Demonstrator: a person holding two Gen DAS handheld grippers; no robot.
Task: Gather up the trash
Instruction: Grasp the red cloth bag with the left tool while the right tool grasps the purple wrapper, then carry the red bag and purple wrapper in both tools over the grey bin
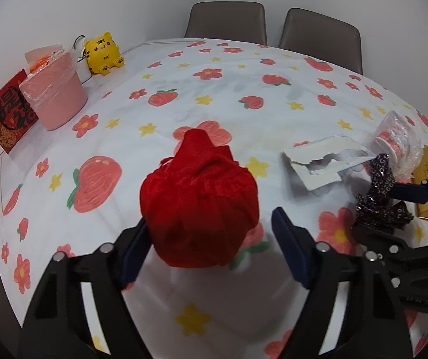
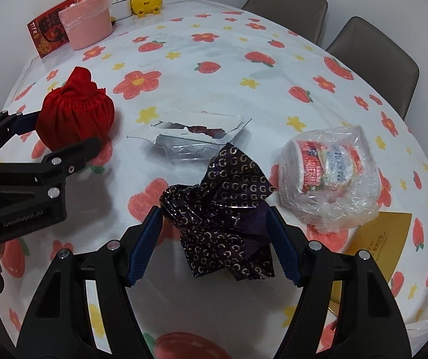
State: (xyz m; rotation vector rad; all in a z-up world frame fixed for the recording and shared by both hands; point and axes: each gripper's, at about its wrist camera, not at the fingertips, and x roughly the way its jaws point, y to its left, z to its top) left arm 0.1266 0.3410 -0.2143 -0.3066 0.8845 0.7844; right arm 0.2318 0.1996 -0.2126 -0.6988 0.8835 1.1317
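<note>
A: Left gripper (image 1: 208,248) – fingers spread wide on either side of the red pouch (image 1: 199,209). Left pad looks like it touches the cloth, right pad stands clear. Nothing clamped.

B: Pouch texture?

A: Ribbed red fabric, round body, gathered neck with a floppy top. It sits on the counter (image 1: 244,104).

B: Right side?

A: Right gripper (image 2: 215,246) – blue ribbed fingers (image 2: 143,251) wide apart, dark wrapper (image 2: 226,209) between them. Crinkled glossy foil, dark purple-black with repeated gold G print. Both pads sit at the wrapper's edges; whether they press it is hard to tell from this angle.

B: Other trash?

A: Torn white package (image 2: 190,134), flat, ragged edge, clear window, just beyond the wrapper. Instant noodle cup (image 2: 324,167) on its side inside a crumpled clear plastic bag, right of the wrapper. Gold box (image 2: 384,239) near it, partly hidden behind the right finger.

B: Bin?

A: Pink bin (image 1: 55,95) with a clear liner at the far left corner, well apart from both grippers. A red printed card (image 1: 7,116) leans beside it, with a yellow tiger toy (image 1: 103,52) behind.

B: Surface, room?

A: White cloth with strawberries and red and yellow flowers. Two grey-brown chairs (image 1: 274,27) at the far edge, plain white walls.
</note>
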